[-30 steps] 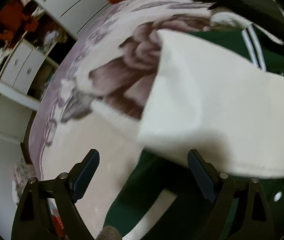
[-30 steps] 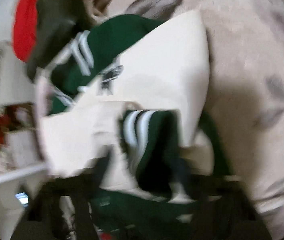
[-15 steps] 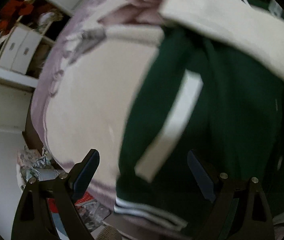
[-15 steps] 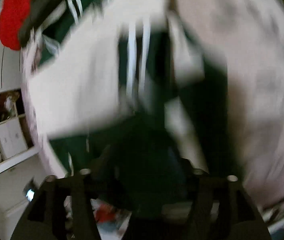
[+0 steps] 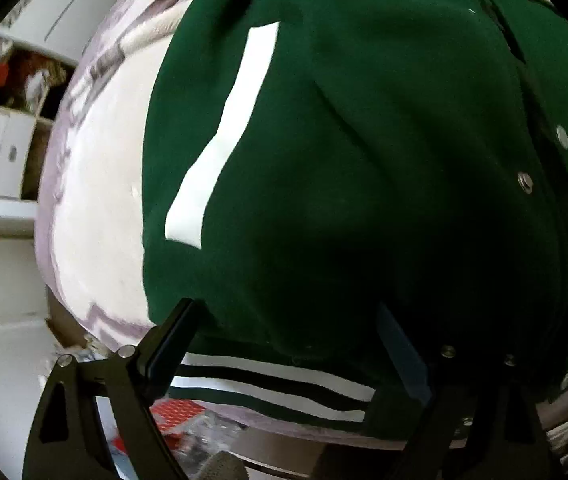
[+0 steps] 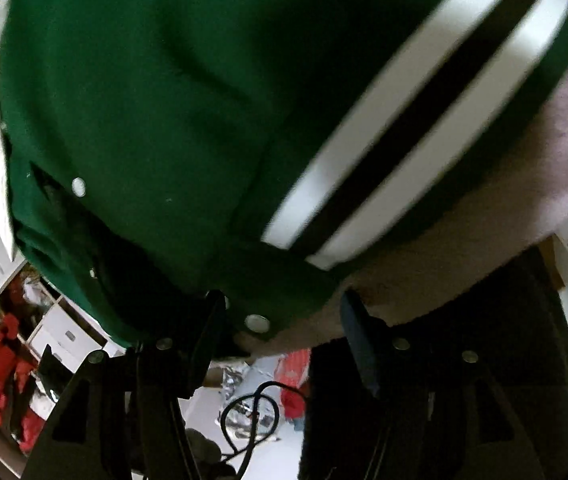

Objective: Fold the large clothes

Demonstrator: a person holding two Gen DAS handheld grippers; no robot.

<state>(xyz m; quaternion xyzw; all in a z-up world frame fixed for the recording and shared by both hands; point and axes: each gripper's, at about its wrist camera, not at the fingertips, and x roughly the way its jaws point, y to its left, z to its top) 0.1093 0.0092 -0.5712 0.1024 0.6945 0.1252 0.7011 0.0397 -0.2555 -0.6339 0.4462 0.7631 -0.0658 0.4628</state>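
1. Jacket [image 5: 344, 184], green with white sleeves, lies spread on the bed [image 5: 95, 208], its striped hem [image 5: 267, 392] at the near edge.
2. It looks thick, soft and fairly heavy; folds will likely be bulky, and the snaps [image 5: 525, 181] stiffen the front edge.
3. Left gripper [image 5: 284, 344] stands wide over the hem, holding nothing.
4. Right gripper [image 6: 279, 320] is parted at the hem corner, pads clear.
5. Hem rib is probably the firmest hold.

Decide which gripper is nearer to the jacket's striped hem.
Left. The left gripper straddles the striped hem; the right gripper sits at the jacket's buttoned corner beside it.
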